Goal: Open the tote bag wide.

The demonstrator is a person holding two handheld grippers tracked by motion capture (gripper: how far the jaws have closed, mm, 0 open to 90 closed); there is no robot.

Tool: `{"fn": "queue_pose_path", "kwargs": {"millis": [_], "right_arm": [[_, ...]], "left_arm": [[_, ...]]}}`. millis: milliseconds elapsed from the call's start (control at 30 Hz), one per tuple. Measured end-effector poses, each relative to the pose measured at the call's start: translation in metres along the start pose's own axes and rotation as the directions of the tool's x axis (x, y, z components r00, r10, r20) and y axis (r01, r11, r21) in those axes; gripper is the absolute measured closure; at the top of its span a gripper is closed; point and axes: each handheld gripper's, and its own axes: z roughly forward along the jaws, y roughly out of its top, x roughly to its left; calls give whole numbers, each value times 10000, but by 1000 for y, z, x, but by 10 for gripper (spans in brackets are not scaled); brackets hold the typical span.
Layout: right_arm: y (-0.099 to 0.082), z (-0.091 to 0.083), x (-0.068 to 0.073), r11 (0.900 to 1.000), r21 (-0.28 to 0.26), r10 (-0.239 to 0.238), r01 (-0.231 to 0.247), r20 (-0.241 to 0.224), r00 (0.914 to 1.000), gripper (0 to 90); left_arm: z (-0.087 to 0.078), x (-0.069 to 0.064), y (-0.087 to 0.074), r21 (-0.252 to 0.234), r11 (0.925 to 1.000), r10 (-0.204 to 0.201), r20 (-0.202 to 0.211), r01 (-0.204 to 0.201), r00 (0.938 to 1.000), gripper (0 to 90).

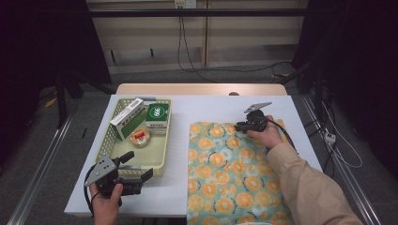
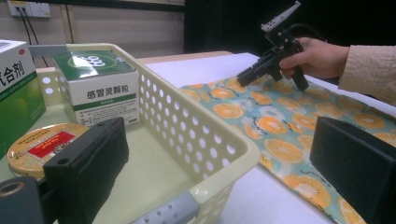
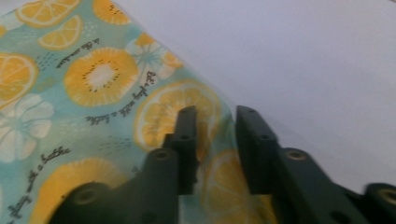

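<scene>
A teal cloth with an orange-slice print [image 1: 234,173] lies flat on the right half of the white table. My right gripper [image 1: 239,126] reaches down to the cloth's far edge, and in the right gripper view the gripper [image 3: 215,116] is shut on a raised fold of the cloth [image 3: 93,84] near its corner. The left gripper view shows that same gripper [image 2: 240,77] tilted down onto the cloth [image 2: 280,116]. My left gripper [image 1: 140,165] stands open at the near right corner of the basket [image 1: 115,129], with nothing held; its wide jaws stand either side of the basket's rim [image 2: 187,98].
The cream perforated basket holds a green and white box [image 1: 127,117] leaning on its side, a green-topped box [image 1: 157,117] and a round yellow tin [image 1: 140,137]. Bare white table [image 1: 206,105] lies between basket and cloth. Cables trail on the floor beyond.
</scene>
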Motion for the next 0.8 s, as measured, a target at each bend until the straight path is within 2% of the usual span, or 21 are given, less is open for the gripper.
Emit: {"fn": "queue_pose_path", "kwargs": {"millis": [33,167,267,367,467,533,633,700,767,800], "right_arm": [[-1,-1,0,9999,-7,100,-100,-177,9998,897],[0,-2,4,9999,40,165,-165,-77,9998,900],[5,-6,3,9994,-160,299,-300,-76,9995,900],[17,-15,-4,9973,-547,492,-480,210,9986,900],[30,-20,-16,9938,-703,897,-866,426,9951,900],[38,-20,-25,9917,-879,997,-939,643,9929,900],[52,-17,-44,9801,-1338,1590,-1466,873,9834,900],[62,-15,-57,9780,-1481,1666,-1472,1281,9777,900],[73,-15,-71,9688,-1816,1996,-1689,1668,9656,900],[78,-17,-77,9618,-2077,2214,-1786,2057,9532,900]], "left_arm": [[0,0,0,0,10000,-14,-10,14,10000,40],[-2,0,0,-25,10000,-56,-59,55,10000,40],[-1,-1,-1,25,10000,-63,-17,63,10000,40],[0,-3,-1,51,9999,-160,112,159,9998,40],[2,-5,-1,76,9999,-151,196,150,9997,40],[2,-6,0,153,9998,-93,260,89,9996,40],[2,-7,1,79,9999,-128,315,126,9994,40],[3,-7,2,26,9998,-201,314,200,9993,40],[5,-6,2,50,9997,-230,390,229,9990,40],[6,-6,2,132,9997,-194,430,188,9989,40]]}}
